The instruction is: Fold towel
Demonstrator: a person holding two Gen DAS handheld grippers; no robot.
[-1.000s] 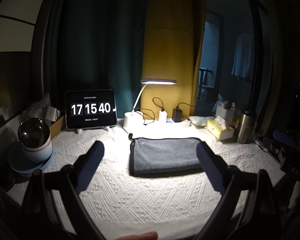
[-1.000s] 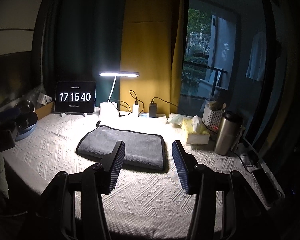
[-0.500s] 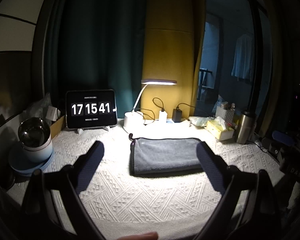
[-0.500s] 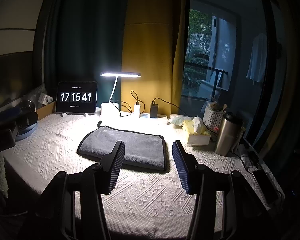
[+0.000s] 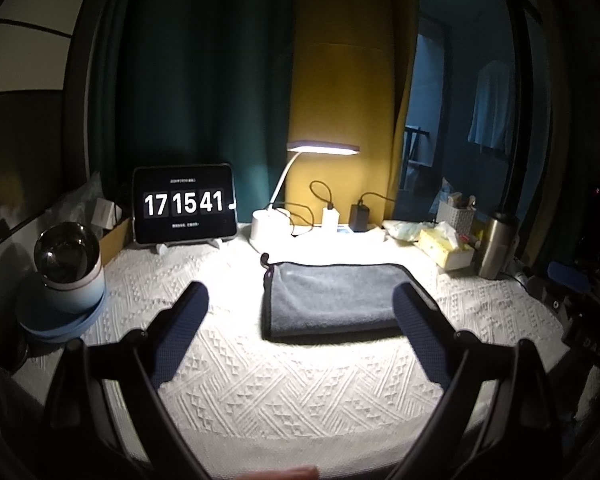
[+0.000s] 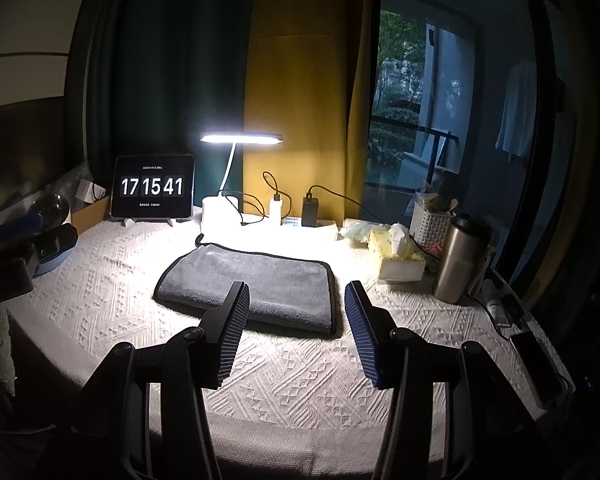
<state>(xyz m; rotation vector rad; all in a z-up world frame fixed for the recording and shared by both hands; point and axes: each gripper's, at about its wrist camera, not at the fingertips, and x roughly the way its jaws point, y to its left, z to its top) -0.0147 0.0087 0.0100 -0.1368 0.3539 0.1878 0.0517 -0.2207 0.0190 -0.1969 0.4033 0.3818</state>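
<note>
A grey towel with dark edging lies folded flat on the white textured tablecloth, under the desk lamp. It also shows in the right wrist view. My left gripper is wide open and empty, held above the table's near side, short of the towel. My right gripper is open and empty, held above the cloth just before the towel's near edge. Neither touches the towel.
A tablet clock and white desk lamp stand at the back. A bowl on a blue plate is at left. A tissue box, steel tumbler, basket and phone are at right.
Nearly nothing has moved. The clock went from 17 15 40 to 17 15 41. Both grippers stay open and hover in about the same place.
</note>
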